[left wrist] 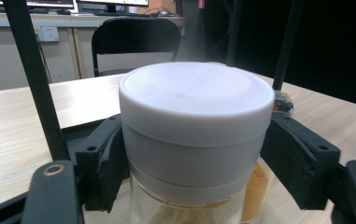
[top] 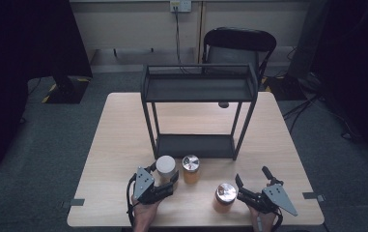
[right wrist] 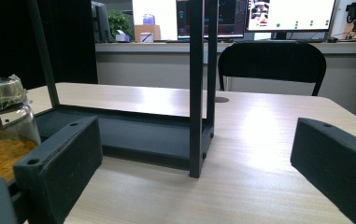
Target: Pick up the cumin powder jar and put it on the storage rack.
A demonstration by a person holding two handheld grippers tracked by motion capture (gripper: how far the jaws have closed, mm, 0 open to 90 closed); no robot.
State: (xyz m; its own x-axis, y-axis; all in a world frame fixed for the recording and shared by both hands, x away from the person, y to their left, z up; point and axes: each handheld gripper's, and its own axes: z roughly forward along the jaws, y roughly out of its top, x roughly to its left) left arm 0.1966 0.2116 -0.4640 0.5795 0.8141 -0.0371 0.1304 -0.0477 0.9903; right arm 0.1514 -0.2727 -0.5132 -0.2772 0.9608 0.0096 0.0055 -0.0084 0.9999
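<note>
While jaws flank it, white-lidded jar (left wrist: 192,140) stands upright.

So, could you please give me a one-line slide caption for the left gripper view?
Left tool closing around the white-lidded jar, black rack post behind.

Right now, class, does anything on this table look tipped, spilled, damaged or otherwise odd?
Nothing stands out. The three jars, white-lidded and two silver-lidded, stand upright with lids on, no spill. The rack stands square on the table. The left gripper brackets the white-lidded jar.
</note>
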